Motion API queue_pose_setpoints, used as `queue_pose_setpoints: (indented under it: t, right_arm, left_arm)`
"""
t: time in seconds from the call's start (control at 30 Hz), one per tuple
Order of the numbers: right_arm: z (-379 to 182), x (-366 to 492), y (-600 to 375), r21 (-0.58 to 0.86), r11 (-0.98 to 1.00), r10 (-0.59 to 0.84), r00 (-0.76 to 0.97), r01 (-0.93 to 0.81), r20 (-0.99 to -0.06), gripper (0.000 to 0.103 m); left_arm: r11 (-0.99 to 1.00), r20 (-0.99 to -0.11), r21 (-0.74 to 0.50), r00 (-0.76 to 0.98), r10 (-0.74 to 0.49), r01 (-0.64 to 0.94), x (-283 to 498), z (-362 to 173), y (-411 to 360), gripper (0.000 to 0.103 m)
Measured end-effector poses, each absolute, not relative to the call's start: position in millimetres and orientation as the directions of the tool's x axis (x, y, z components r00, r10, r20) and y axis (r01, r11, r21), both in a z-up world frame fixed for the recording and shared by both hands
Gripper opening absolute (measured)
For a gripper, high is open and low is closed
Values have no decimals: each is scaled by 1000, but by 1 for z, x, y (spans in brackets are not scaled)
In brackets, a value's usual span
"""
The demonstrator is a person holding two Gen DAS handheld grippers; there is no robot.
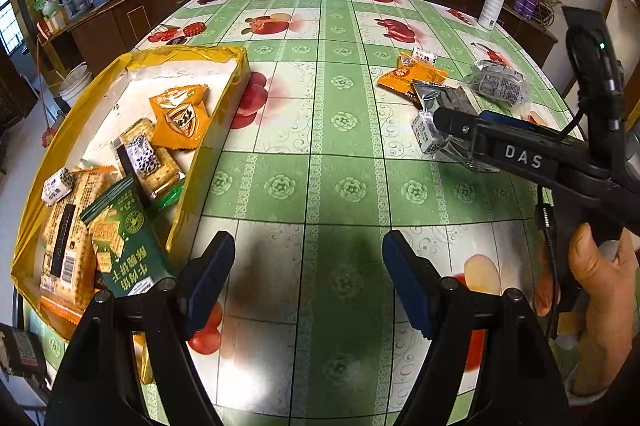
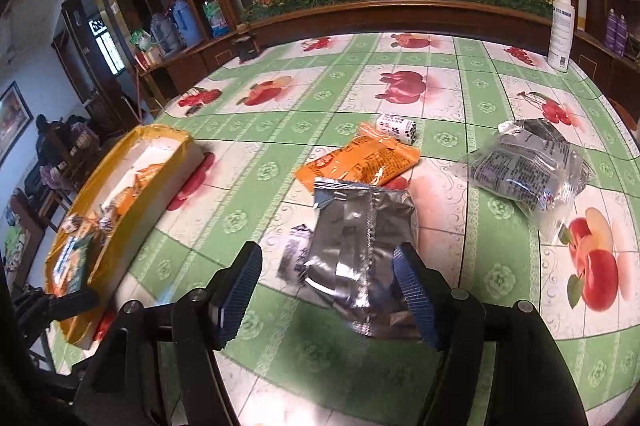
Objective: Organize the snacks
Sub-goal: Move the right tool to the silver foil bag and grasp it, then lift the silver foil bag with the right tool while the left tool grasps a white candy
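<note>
dark wood cabinet (image 2: 360, 14), fruit-print tablecloth (image 1: 344, 130)

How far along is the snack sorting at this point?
Roughly halfway. Done: several packets, an orange packet among them, lie in the yellow box. In hand: the right hand-held gripper is open around the silver packet, not yet closed. The left hand-held gripper is open and empty. Left: an orange pack, a grey bag and small white packets.

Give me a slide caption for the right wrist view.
Open right tool straddles a silver foil packet on the fruit-print tablecloth.
</note>
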State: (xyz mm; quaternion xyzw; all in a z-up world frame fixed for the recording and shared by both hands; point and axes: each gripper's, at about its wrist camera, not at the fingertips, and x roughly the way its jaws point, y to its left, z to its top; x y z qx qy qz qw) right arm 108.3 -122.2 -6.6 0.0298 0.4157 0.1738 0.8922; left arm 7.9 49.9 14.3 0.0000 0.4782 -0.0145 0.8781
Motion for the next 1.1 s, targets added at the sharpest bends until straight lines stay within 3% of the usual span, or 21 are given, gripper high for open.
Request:
queue_pose_setpoints:
  t: [0.27,0.7,0.8,0.93,1.1]
  right_arm:
    - [-18,122,-148,261,944,331,590,-204,-736,71]
    - [-24,134,-145,323,912,410,553,-252,-725,71]
    - [-25,135,-137,259,928,369,556,-269,-745,70]
    - [-24,129,-133,128,956,264,580,-265,-770,60]
    - [-17,113,-165,120,971,223,599,-208,-769,59]
  left_arm:
    - [998,-832,1,553,-36,66,30,18,27,76]
    - [996,-856,45,517,-1,76,47,5,1,76]
    - [997,-863,39,505,2,62,49,3,1,76]
    - [997,-853,41,521,-1,69,52,8,-4,76]
    - [995,-831,4,554,-51,99,70,11,-23,76]
